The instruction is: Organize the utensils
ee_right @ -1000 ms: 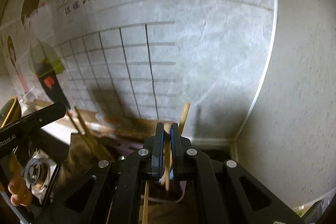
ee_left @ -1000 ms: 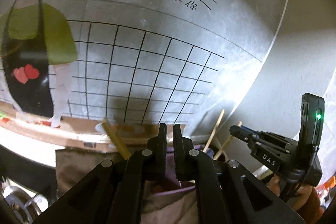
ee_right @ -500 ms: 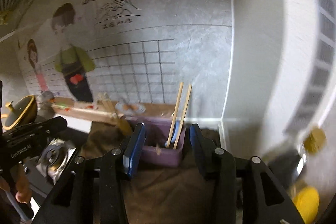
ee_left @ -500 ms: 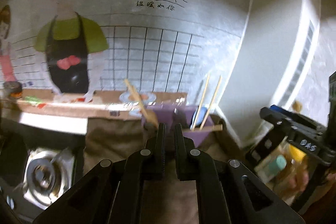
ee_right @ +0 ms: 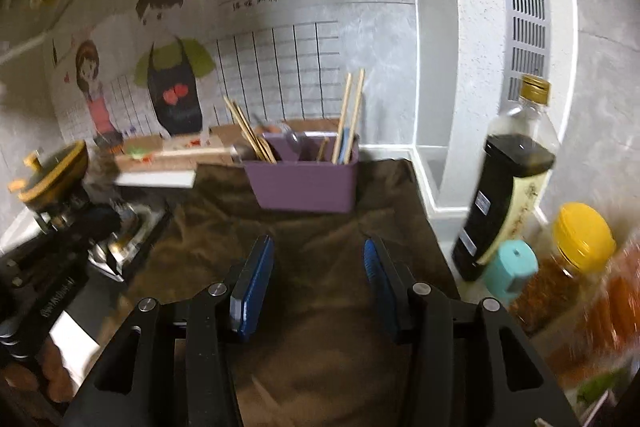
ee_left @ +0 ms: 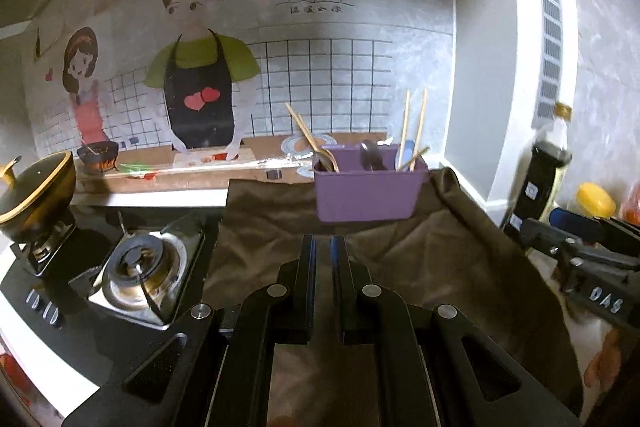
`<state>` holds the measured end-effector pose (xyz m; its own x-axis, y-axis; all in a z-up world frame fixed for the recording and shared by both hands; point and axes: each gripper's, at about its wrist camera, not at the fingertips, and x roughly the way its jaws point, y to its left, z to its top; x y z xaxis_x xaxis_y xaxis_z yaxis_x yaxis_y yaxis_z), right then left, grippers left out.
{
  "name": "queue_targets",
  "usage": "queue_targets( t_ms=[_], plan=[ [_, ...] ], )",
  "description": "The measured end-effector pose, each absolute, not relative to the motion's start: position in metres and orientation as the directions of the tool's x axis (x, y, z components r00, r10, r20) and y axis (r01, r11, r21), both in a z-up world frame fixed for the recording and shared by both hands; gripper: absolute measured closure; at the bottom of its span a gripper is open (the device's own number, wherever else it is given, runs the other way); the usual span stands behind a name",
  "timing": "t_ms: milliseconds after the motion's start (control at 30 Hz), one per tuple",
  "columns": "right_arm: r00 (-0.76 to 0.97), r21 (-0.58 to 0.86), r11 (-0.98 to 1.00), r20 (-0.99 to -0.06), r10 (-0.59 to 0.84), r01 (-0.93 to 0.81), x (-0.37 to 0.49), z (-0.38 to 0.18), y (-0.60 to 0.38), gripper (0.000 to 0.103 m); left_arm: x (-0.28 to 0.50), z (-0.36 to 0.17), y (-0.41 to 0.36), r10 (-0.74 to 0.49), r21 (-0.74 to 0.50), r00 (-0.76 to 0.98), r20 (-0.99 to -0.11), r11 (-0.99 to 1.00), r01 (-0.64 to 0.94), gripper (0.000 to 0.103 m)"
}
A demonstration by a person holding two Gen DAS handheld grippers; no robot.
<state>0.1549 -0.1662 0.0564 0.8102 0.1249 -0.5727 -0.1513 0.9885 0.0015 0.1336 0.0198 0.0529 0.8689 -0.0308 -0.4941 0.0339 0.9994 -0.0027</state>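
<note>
A purple utensil holder (ee_left: pixel 368 183) (ee_right: pixel 304 183) stands on a brown cloth (ee_left: pixel 420 267) (ee_right: pixel 320 267) by the wall. Two light chopsticks (ee_left: pixel 412 127) (ee_right: pixel 352 111) lean upright in its right compartment. Wooden utensils (ee_left: pixel 308 135) (ee_right: pixel 248 131) lean out of the left one, and a dark spoon (ee_left: pixel 370 153) sits in the middle. My left gripper (ee_left: pixel 322 247) hangs over the cloth in front of the holder, shut and empty. My right gripper (ee_right: pixel 318 255) (ee_left: pixel 540 225) is also short of the holder; its jaws are opening, with only cloth between them.
A gas burner (ee_left: pixel 136 263) and a lidded pot (ee_left: pixel 36 187) are on the left. On the right stand a dark sauce bottle (ee_right: pixel 508 179), a teal-capped container (ee_right: pixel 512 267) and a yellow-lidded jar (ee_right: pixel 580 239). The wall corner is just behind the holder.
Both grippers have pulled back from the holder, which now looks smaller and farther. The right gripper opened and let go of the chopsticks, which stay standing in the holder.
</note>
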Motion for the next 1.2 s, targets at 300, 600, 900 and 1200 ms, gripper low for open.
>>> queue_targets(
  t_ms=[300,600,900,1200],
  plan=[
    [0.831,-0.033,0.988,-0.545,0.106,-0.148,0.132,0.054,-0.164,0.058,0.119,0.036,0.015,-0.047,-0.033,0.838,-0.543,0.999,0.034,0.094],
    [0.821,-0.033,0.986,-0.559,0.116,-0.162,0.132,0.047,-0.162,0.058,0.119,0.033,0.015,-0.052,-0.046,0.828,-0.559,0.998,0.032,0.094],
    [0.82,-0.029,0.987,-0.562,0.114,-0.157,0.134,0.046,-0.163,0.058,0.121,0.03,0.014,-0.061,-0.051,0.819,-0.57,0.998,0.039,0.094],
    [0.821,-0.028,0.987,-0.56,0.115,-0.157,0.134,0.047,-0.164,0.058,0.121,0.03,0.016,-0.063,-0.053,0.818,-0.571,0.998,0.04,0.094]
  ],
)
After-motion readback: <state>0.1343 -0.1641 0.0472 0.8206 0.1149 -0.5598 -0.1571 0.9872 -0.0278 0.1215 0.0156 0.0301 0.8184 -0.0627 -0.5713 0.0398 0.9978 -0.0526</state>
